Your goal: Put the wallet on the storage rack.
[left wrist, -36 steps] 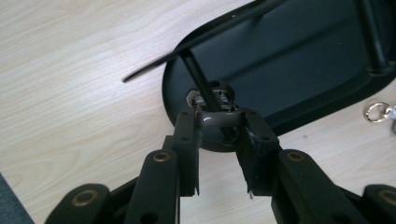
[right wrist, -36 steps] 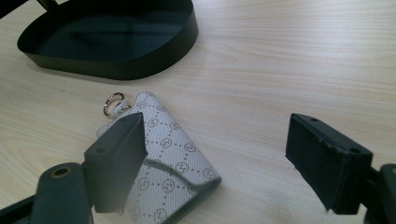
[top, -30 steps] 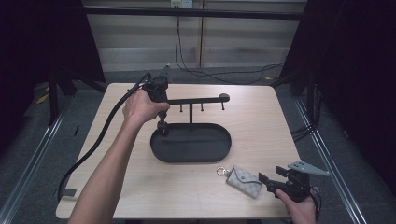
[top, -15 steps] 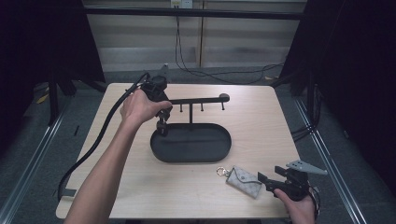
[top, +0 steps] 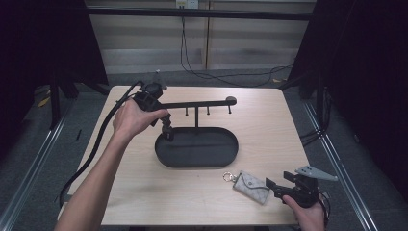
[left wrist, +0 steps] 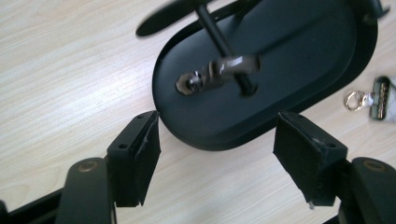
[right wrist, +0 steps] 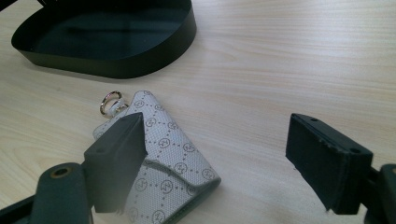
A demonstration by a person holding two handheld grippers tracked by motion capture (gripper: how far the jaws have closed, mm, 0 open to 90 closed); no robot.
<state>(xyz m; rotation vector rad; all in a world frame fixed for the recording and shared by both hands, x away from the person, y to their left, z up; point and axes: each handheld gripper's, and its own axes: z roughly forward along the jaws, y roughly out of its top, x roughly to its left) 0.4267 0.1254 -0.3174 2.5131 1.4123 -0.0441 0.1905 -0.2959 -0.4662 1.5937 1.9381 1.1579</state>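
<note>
Both grippers: left gripper (top: 166,126) and right gripper (right wrist: 219,158) gape wide, empty
Change: right gripper crept nearer the key pouch (right wrist: 161,179), likely a pickup

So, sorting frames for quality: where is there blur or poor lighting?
High view: dark surroundings, table evenly lit. Left gripper view: stand post blurred over the tray. Right gripper view: key pouch sharp, near jaws soft.

High view overlooks table (top: 144,192); both close views share tray (left wrist: 299,74).
</note>
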